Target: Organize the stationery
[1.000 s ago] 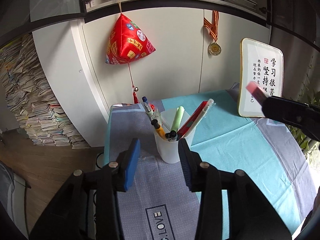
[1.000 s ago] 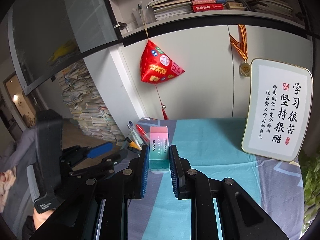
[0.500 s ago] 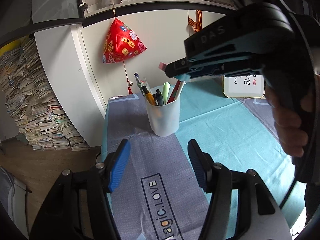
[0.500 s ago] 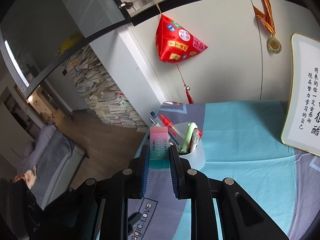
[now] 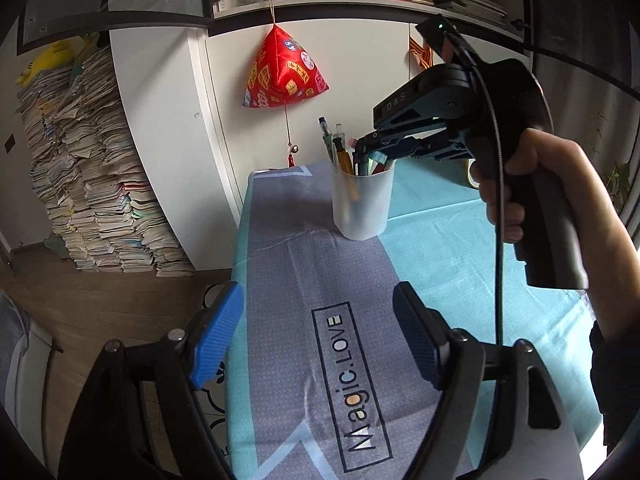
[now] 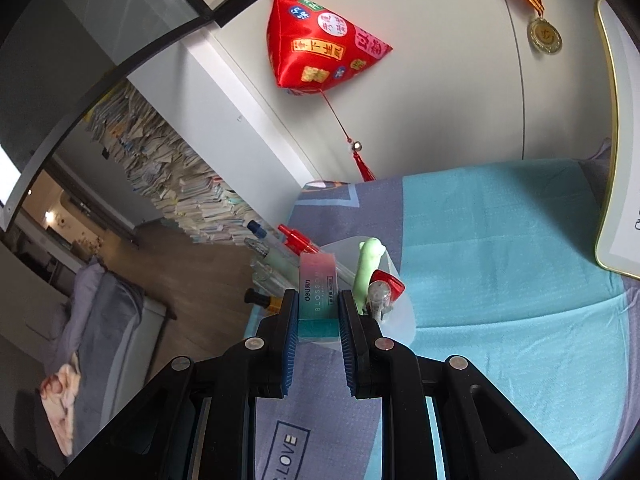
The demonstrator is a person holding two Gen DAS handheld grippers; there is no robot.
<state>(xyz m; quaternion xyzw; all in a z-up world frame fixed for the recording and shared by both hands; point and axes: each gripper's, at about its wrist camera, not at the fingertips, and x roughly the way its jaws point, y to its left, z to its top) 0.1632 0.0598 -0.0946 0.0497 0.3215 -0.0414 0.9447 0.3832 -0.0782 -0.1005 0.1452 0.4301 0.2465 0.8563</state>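
My right gripper [image 6: 319,318] is shut on a pink-to-teal eraser [image 6: 317,292] and holds it right over the mouth of the translucent pen cup [image 6: 394,316]. The cup holds several pens, a green marker [image 6: 368,268] and a red-capped pen [image 6: 298,238]. In the left wrist view the cup [image 5: 362,204] stands on the tablecloth with the right gripper [image 5: 370,150] above its rim, the eraser mostly hidden. My left gripper [image 5: 316,336] is open and empty, low over the cloth in front of the cup.
The table has a blue-grey and teal cloth [image 5: 344,360] with its left edge dropping to the floor. A framed calligraphy plaque [image 6: 618,152] stands at the back right. A red charm [image 5: 284,72] hangs on the cabinet; book piles [image 5: 92,184] stand left.
My right gripper has carried the eraser from the right to just above the cup. My left gripper has drawn back from the cup and opened wider.
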